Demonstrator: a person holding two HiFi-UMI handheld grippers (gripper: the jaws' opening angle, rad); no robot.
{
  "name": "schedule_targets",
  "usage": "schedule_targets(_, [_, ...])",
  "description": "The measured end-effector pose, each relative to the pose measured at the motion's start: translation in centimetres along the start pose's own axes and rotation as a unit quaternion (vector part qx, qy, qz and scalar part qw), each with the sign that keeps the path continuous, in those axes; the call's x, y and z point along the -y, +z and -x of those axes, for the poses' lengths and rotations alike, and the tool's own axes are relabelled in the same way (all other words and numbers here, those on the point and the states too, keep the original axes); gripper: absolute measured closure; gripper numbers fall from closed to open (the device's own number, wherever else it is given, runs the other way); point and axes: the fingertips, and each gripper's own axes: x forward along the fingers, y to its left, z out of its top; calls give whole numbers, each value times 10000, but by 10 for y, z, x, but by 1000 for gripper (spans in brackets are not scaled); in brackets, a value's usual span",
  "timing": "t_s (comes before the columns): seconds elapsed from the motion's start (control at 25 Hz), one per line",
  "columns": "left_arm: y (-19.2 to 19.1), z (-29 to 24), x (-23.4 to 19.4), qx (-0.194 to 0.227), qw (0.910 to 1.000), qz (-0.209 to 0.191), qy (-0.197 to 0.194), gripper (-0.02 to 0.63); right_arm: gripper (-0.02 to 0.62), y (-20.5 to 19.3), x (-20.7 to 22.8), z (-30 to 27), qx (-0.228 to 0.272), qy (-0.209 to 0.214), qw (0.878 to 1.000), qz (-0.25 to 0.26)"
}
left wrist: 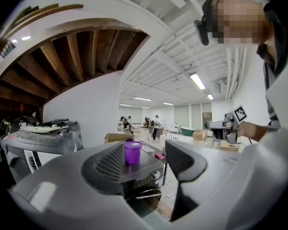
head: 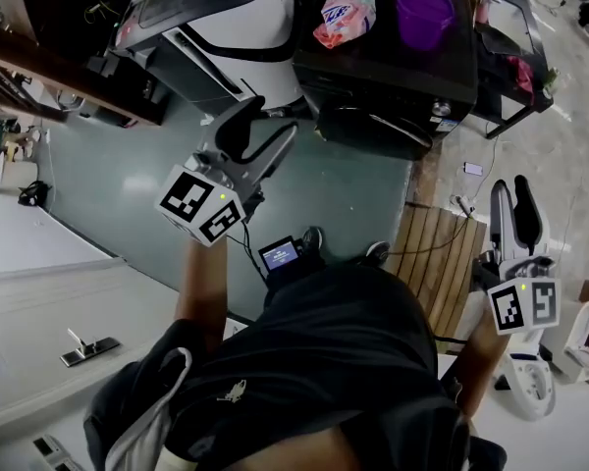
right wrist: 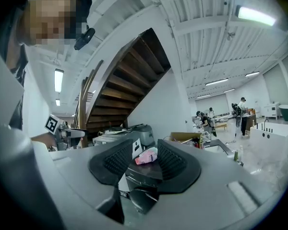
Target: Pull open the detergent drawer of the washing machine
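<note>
On top of the black washing machine (head: 373,67), a purple cup (head: 424,13) and a pink packet (head: 346,16). Well apart from it, left gripper (head: 270,121) and right gripper (head: 512,196), jaws apart, holding nothing.

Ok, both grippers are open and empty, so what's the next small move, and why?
Probably carry the left gripper forward toward the front panel of the washing machine. Its jaws stand open on nothing, and the machine stands apart across the floor, seemingly out of reach.
</note>
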Motion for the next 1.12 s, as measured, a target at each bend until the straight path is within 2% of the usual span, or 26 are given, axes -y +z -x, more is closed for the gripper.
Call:
schedule_targets(0.32, [3,-11,30,-95,9996,-112,247,318,453,2,38,8,101,244,9995,-144])
schedule_targets(0.64, [2,-15,27,-183,9986,-55,498,318,453,7,52,-4,128,412,9989,-202])
schedule_targets(0.88, [-8,-29,10,-259,9988,57,421,318,453,2,50,-24,45,390,9990,-232])
schedule_targets(1.12, [-28,-52,-32,-332,9988,262,234,319,453,7,45,-49,15,166,9998,-115])
